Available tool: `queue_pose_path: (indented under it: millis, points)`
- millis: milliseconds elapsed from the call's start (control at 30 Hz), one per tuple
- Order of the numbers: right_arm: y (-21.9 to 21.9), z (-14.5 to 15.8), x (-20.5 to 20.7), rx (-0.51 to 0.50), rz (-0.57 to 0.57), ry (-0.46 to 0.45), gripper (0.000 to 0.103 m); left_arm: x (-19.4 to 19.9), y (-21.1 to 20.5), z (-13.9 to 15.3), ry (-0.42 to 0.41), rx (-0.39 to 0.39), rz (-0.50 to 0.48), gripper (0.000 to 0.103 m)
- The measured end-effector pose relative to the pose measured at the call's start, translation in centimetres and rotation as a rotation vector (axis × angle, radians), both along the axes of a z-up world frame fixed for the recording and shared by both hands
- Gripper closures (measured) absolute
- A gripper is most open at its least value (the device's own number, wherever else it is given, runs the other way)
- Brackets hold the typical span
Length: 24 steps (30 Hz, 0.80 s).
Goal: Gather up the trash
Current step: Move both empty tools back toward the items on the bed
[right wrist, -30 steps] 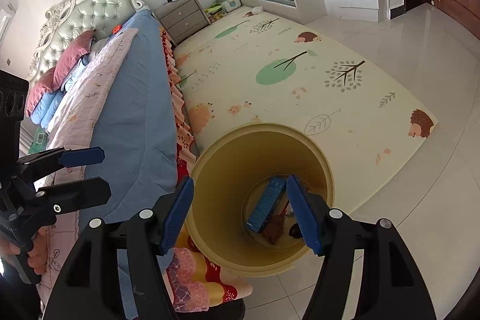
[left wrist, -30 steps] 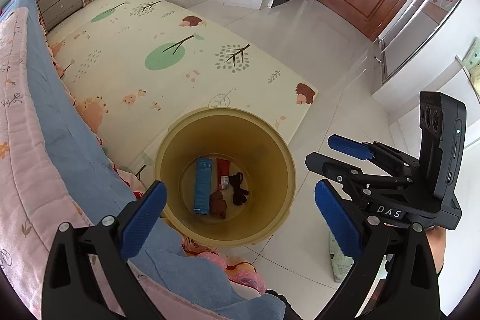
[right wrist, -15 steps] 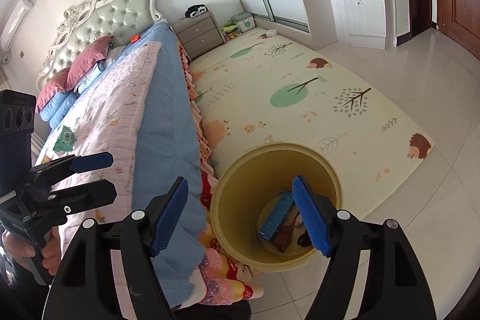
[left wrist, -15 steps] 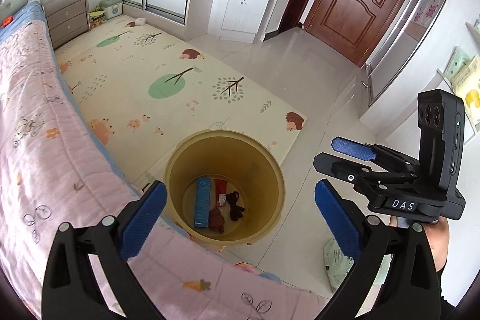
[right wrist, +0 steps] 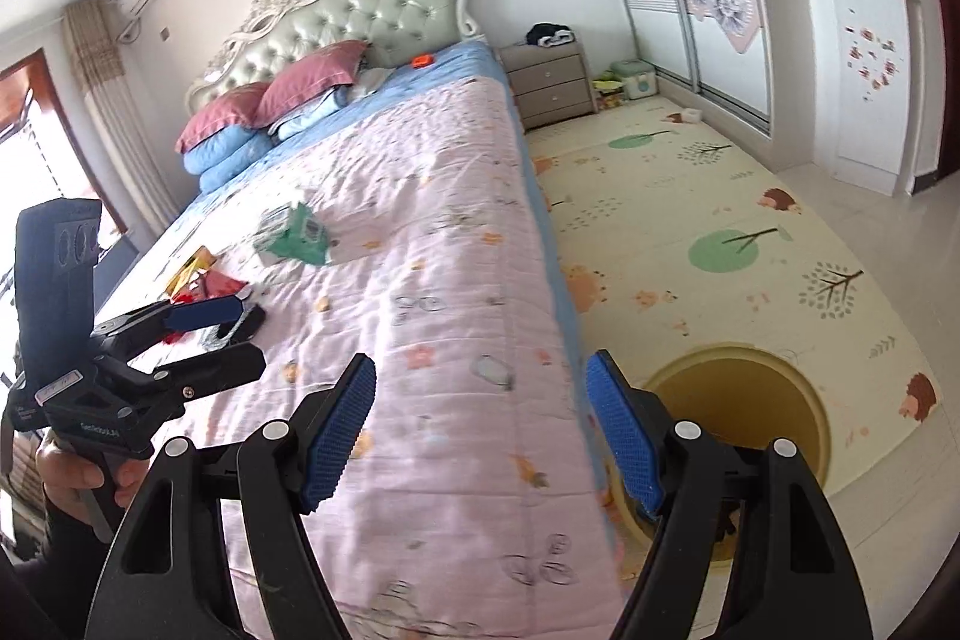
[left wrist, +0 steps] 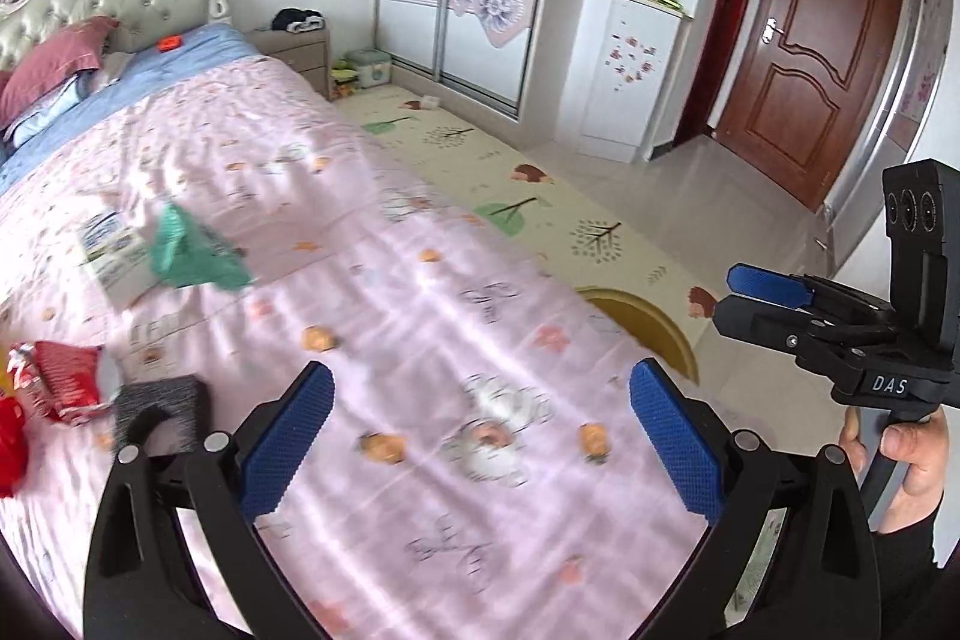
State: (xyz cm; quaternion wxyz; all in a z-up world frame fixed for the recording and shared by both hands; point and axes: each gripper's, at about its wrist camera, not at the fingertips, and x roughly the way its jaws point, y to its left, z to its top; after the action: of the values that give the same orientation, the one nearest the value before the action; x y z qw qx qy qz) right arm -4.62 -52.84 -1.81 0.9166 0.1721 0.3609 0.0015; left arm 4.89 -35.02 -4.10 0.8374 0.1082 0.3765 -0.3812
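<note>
Left wrist view is showing the left claw (left wrist: 480, 436) gaping wide over the pink bed (left wrist: 420, 340), gripping nothing. Red wrappers (left wrist: 57, 382), a green packet (left wrist: 192, 250) and a grey item (left wrist: 162, 406) are lying on the quilt. Right claw (right wrist: 480, 436) is also hanging wide open and empty, with the yellow bin (right wrist: 750, 400) sitting on the floor mat (right wrist: 720, 220) just beside the bed.

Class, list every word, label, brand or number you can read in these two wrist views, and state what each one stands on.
"DAS": white letters on the black body of the right gripper, seen in the left wrist view.
Label on the left gripper body, right wrist view: too blurred to read.
Print on the green packet, white paper and red wrapper on the bed: too blurred to read.
</note>
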Motion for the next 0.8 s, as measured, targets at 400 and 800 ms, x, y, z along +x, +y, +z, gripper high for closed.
queue_pose_path:
  millis: [400,800]
  points:
    - [15.0,0.3,6.9,-0.034,0.280,0.013,0.032,3.0,17.1,0.7,-0.023,-0.003,0.243,0.004]
    - [24.3,-0.1,12.0,-0.055,0.425,0.030,0.032,5.0,27.1,-0.2,-0.034,0.016,0.396,0.004]
